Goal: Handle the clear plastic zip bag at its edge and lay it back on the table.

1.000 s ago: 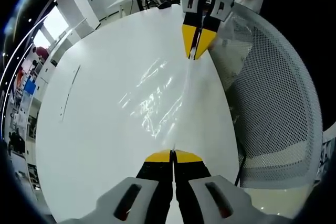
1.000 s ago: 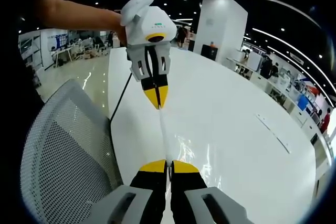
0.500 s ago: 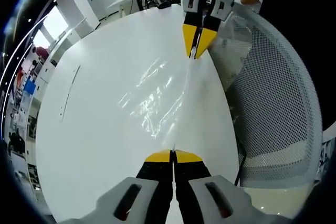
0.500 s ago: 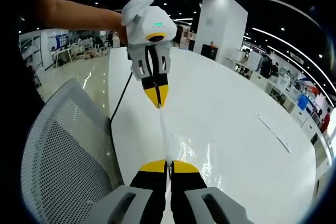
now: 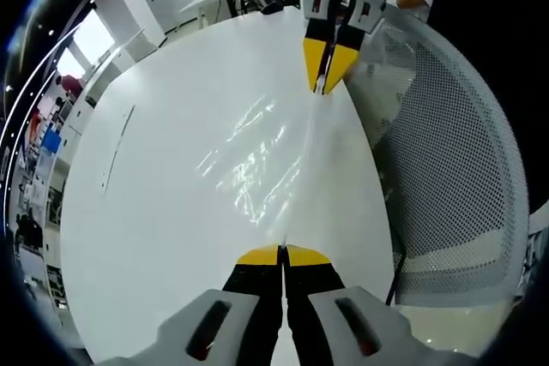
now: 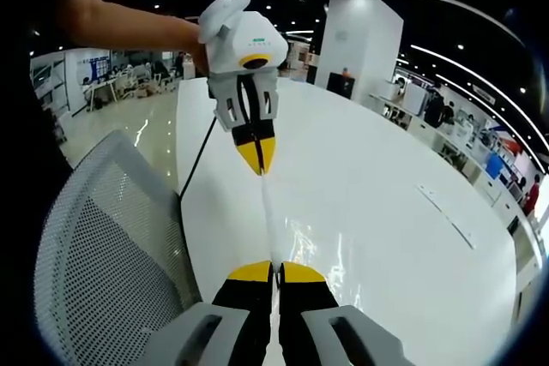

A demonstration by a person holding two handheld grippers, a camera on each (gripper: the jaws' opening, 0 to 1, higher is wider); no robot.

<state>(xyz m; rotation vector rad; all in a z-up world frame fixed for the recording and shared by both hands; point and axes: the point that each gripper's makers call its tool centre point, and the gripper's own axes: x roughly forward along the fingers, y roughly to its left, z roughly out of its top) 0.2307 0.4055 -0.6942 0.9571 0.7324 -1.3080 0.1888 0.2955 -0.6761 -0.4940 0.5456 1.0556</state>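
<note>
Holding the clear zip bag (image 5: 257,165) taut by one edge, I keep my left gripper (image 5: 282,252) clenched on its near end and my right gripper (image 5: 324,83) clenched on the far end; the edge runs straight between the jaws, while the film drapes leftward onto the white table (image 5: 146,212). A mesh chair (image 5: 446,160) stands beside the table. I see no containers; the bag looks empty.

Clear zip bag (image 5: 257,160), edge stretched taut

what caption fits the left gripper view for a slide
Two yellow-tipped grippers, left and right, pinch a clear plastic zip bag over a white table.
</note>
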